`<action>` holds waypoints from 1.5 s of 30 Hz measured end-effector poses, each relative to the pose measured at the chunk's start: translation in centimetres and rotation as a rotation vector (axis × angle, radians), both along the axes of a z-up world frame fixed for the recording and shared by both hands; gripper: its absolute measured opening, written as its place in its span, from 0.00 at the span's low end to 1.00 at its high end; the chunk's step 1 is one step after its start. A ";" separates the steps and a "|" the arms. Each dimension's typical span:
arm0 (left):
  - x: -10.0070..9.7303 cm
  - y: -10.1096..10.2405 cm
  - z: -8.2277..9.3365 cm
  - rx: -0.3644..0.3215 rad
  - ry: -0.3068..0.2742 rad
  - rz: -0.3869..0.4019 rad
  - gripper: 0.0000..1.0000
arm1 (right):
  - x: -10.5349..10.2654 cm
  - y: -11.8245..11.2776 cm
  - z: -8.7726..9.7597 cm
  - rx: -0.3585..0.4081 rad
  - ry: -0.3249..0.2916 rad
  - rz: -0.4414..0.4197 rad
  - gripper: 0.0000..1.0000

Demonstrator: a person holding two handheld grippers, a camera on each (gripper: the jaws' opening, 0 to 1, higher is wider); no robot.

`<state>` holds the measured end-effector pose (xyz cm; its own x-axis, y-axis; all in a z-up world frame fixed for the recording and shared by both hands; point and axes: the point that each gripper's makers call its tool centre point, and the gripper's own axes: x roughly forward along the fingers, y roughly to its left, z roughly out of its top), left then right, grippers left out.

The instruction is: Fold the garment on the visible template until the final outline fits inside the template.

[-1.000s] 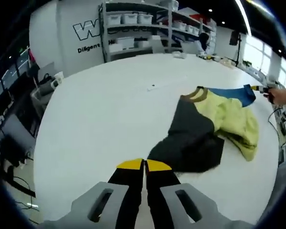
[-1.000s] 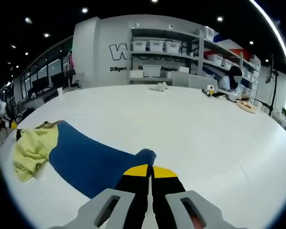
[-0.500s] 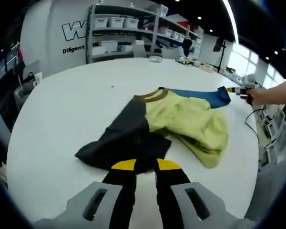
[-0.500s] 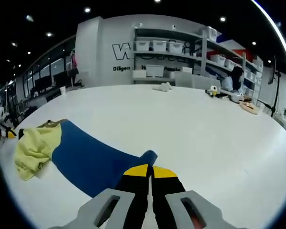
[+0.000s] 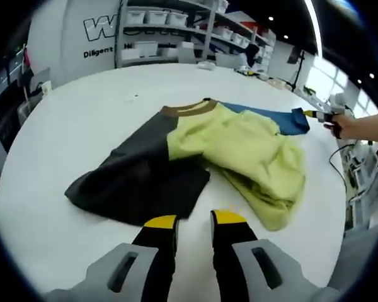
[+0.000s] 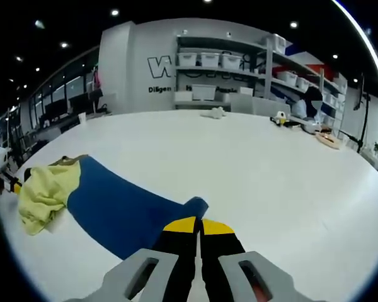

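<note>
Broad white surface (image 5: 101,107). Garment (image 5: 195,157) lies rumpled directly on it, just ahead of the left jaws: dark part nearest, yellow beyond, blue sleeve (image 6: 123,211) stretched flat back to the right jaws. Small objects (image 6: 283,119) on the far edge.

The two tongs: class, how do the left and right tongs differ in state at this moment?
The left tongs stand open with a gap between the yellow tips; the right tongs are shut. The left tongs hold nothing, poised just short of the dark sleeve; the right tongs grip the cuff of the blue sleeve. Both have black jaws with yellow tips and work over the same white table.
</note>
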<state>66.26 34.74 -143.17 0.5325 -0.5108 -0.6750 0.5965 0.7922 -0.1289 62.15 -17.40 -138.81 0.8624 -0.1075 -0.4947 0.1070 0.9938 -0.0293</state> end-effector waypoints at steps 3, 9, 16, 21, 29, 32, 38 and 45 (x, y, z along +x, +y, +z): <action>0.2 -0.6 0.7 0.006 -0.030 -0.011 0.19 | 0.0 -0.1 0.0 0.001 -0.001 -0.003 0.00; 0.6 -0.7 0.0 0.039 -0.032 -0.011 0.24 | 0.2 0.0 0.0 0.004 0.000 -0.004 0.00; 1.9 -0.4 0.0 0.051 -0.039 0.045 0.20 | 0.3 0.0 0.1 0.004 -0.001 -0.004 0.00; 2.6 0.4 -0.8 0.094 -0.032 0.076 0.12 | 0.5 -0.1 0.1 0.004 -0.002 -0.004 0.00; 2.0 1.2 -0.4 0.083 -0.020 0.067 0.07 | 0.6 0.1 0.3 0.005 -0.004 -0.004 0.00; 1.2 2.1 0.5 0.058 -0.026 0.061 0.07 | 0.7 0.2 0.4 0.006 -0.004 0.000 0.00; -1.4 6.1 2.0 0.050 -0.022 0.058 0.07 | 0.9 0.4 0.6 0.003 -0.006 0.007 0.00; -3.8 12.1 2.4 0.052 0.025 0.128 0.07 | 1.3 0.6 1.0 0.000 -0.006 0.017 0.00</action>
<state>62.41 46.87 -140.82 0.5737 -0.4033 -0.7129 0.4870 0.8678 -0.0991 63.44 -16.79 -137.82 0.8672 -0.0930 -0.4892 0.0904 0.9955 -0.0291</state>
